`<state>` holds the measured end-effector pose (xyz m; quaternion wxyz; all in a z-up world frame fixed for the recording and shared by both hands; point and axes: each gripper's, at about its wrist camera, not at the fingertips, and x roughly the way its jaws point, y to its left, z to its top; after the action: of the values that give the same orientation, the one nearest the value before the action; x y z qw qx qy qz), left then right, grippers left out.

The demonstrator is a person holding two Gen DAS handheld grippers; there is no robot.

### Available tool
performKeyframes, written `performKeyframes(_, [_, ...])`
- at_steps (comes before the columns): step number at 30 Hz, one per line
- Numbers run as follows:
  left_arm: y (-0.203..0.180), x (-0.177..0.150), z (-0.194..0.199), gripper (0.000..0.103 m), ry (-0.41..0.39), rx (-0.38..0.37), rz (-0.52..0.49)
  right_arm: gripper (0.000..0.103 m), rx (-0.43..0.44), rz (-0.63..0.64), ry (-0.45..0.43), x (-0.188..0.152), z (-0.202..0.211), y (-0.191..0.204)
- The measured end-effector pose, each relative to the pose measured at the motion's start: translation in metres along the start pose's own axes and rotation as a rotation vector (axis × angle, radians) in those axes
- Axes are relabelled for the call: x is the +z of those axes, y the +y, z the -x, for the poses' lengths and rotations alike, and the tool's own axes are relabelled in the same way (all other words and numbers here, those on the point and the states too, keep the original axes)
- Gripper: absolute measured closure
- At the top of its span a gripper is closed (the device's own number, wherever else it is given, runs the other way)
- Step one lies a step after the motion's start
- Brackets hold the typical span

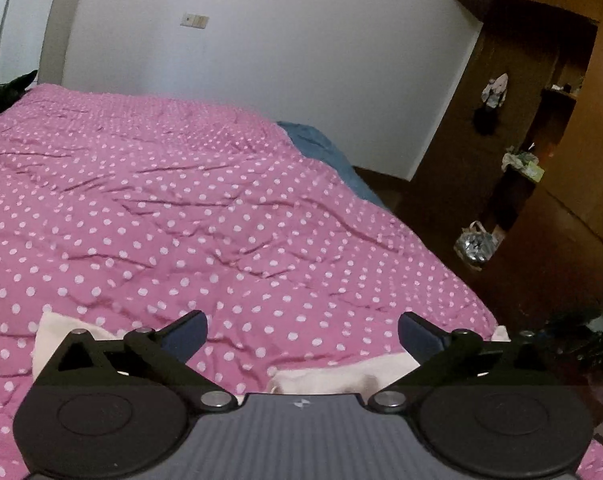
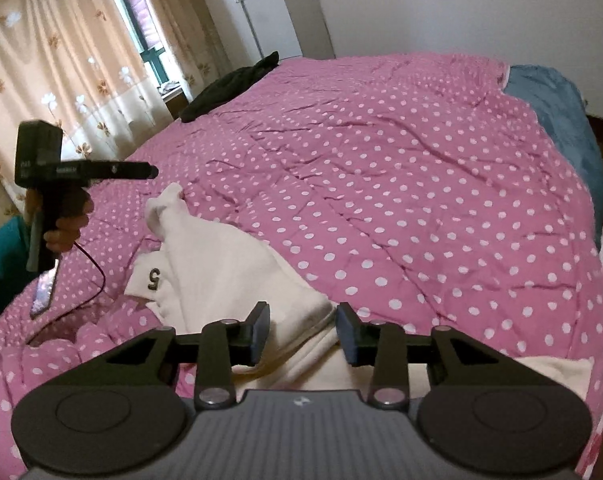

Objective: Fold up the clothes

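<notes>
A white garment (image 2: 221,264) with a dark "5" on it lies crumpled on the pink dotted bedspread (image 2: 401,184) near the bed's front edge. My right gripper (image 2: 303,332) hovers over its near part. Its fingers stand a little apart, with a fold of white cloth lying between them and no pad visibly pressing on it. In the left wrist view my left gripper (image 1: 302,332) is wide open over the bedspread (image 1: 221,220) with nothing between its fingers. Parts of the white garment (image 1: 341,376) show just below it. From the right wrist view the left gripper (image 2: 151,171) is at the far left, above the garment, held by a hand (image 2: 65,232).
A phone (image 2: 43,292) and a red cable (image 2: 97,276) lie on the bed's left part. A black garment (image 2: 229,84) sits at the far left corner and a blue blanket (image 2: 557,120) at the far right. Wooden cupboards (image 1: 561,140) and a bag (image 1: 475,244) stand beside the bed.
</notes>
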<state>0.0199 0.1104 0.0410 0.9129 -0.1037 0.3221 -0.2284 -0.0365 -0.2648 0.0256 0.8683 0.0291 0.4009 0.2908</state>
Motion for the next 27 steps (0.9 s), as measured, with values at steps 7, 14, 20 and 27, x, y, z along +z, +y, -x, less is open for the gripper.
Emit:
performKeyframes(7, [0.003, -0.009, -0.008, 0.000, 0.095, -0.067, 0.024, 0.093, -0.030, 0.033, -0.035, 0.003, 0.004, 0.005])
performKeyframes(14, [-0.002, -0.022, -0.022, 0.032, 0.192, -0.134, 0.035, 0.095, -0.057, 0.109, -0.105, 0.013, 0.014, 0.016])
performKeyframes(20, [-0.003, -0.022, -0.016, 0.052, 0.163, -0.144, 0.029, 0.095, -0.090, 0.151, -0.157, 0.032, 0.014, 0.016])
performKeyframes(27, [-0.007, -0.002, -0.019, 0.075, 0.109, -0.136, -0.005, 0.096, -0.130, 0.159, -0.211, 0.063, 0.003, 0.005])
